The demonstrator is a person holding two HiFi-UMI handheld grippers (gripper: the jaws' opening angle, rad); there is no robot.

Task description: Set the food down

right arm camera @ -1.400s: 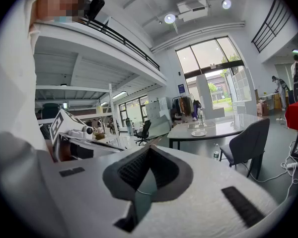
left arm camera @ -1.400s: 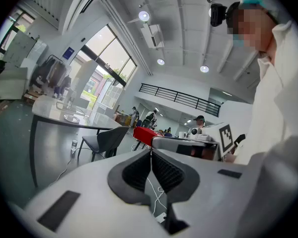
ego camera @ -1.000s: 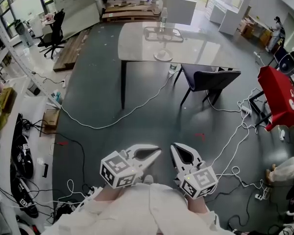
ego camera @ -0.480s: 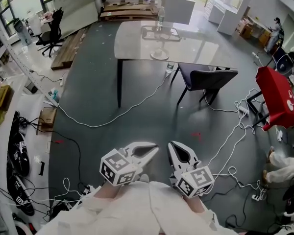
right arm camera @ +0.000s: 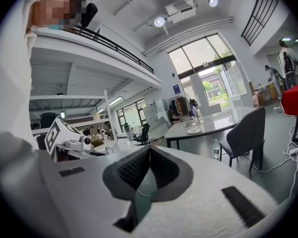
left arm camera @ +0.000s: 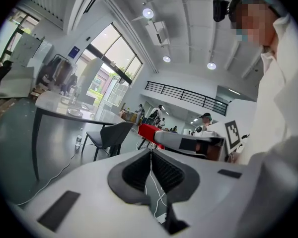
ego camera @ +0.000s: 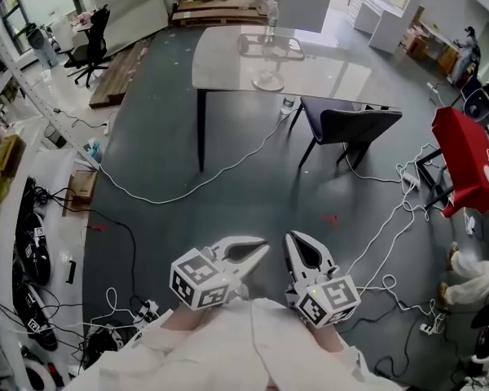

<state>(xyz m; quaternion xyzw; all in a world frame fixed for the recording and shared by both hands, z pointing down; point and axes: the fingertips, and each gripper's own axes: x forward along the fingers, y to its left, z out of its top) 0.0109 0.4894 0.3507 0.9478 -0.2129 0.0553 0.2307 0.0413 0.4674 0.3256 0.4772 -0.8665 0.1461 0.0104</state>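
Two claws, both empty. The left claw (ego camera: 258,250) is shut pad to pad with nothing between; the right claw (ego camera: 292,240) is likewise closed at its tips, and only floor is seen through the gap behind them.

Food: none is seen in any view. A plate (ego camera: 269,81) and a tray (ego camera: 270,46) are noted on the far surface (ego camera: 326,76), but they are too small for any contents to be made out. Set-down is therefore judged either finished or not yet begun; nothing is being carried.

Pose: both claws are held close to the body, side by side and just apart, pointed forward and slightly below level. The tips are angled a little toward each other. The marker cubes (ego camera: 200,279) sit nearest the white sleeves (ego camera: 253,340). The surface lies well ahead, across open floor.

Procedure notes (judgement):
- If food is to be picked up, the jaws must first be opened; closed as they are, nothing can be taken.
- Cables (ego camera: 147,202) are strewn over the floor between the person and the surface; footing is to be watched on the approach.
- The chair (ego camera: 354,125) is pushed against the near right edge, so the left side is the freer approach.
- For set-down, a bare patch of the surface is preferred, apart from plate, tray and bottle (ego camera: 270,23).
- Food is to be kept level, lowered until it is borne by the surface, and only then released.
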